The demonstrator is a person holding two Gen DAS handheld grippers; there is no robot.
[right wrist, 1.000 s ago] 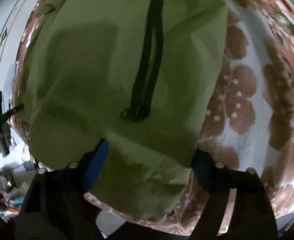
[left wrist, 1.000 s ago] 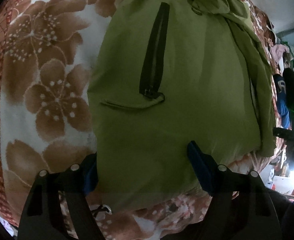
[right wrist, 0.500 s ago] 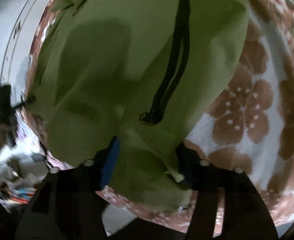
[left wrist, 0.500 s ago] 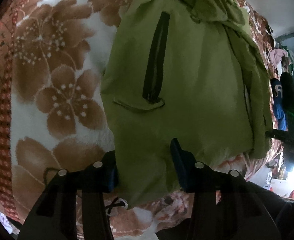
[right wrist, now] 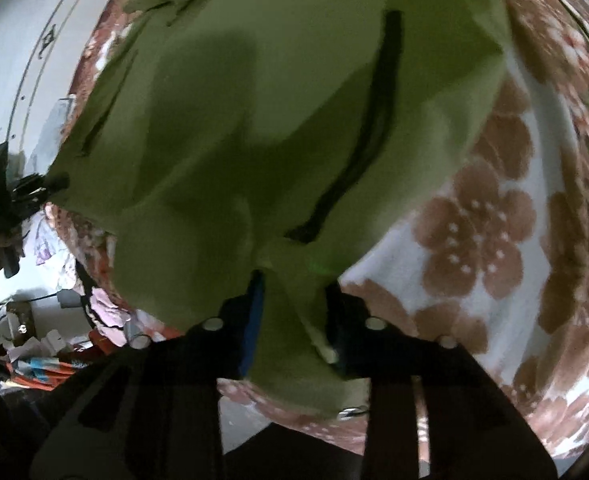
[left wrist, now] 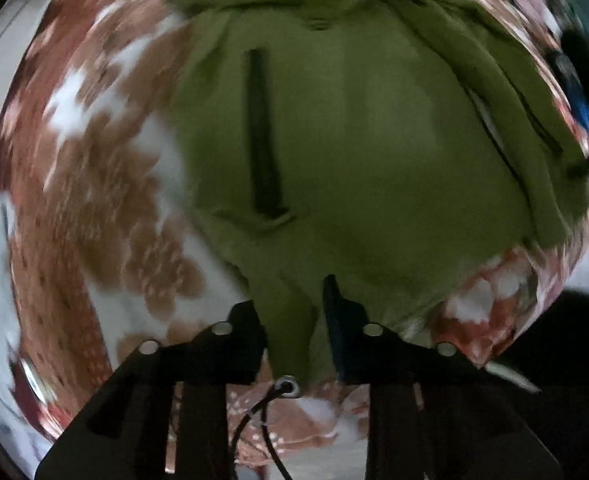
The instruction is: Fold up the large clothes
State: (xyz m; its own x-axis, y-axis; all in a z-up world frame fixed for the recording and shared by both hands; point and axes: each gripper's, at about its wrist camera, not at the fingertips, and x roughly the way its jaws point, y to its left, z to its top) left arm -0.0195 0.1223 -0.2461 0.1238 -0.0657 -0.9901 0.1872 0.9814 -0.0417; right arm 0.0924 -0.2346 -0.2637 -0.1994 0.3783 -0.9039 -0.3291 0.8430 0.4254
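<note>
Now both grippers are pinching the near hem of the green jacket (left wrist: 374, 152), which is lying on the flowered blanket (left wrist: 106, 184): left gripper (left wrist: 290, 312) and right gripper (right wrist: 292, 300), each narrowed onto a corner, probably for lifting the hem evenly into a fold.

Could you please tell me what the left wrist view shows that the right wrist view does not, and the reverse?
Only the left wrist view shows the left gripper shut on the green jacket hem, with a black drawstring and its metal eyelet hanging below. Only the right wrist view shows the right gripper pinching the hem, and floor clutter at lower left. Both show the jacket with a dark pocket zipper lying on the brown floral blanket.
</note>
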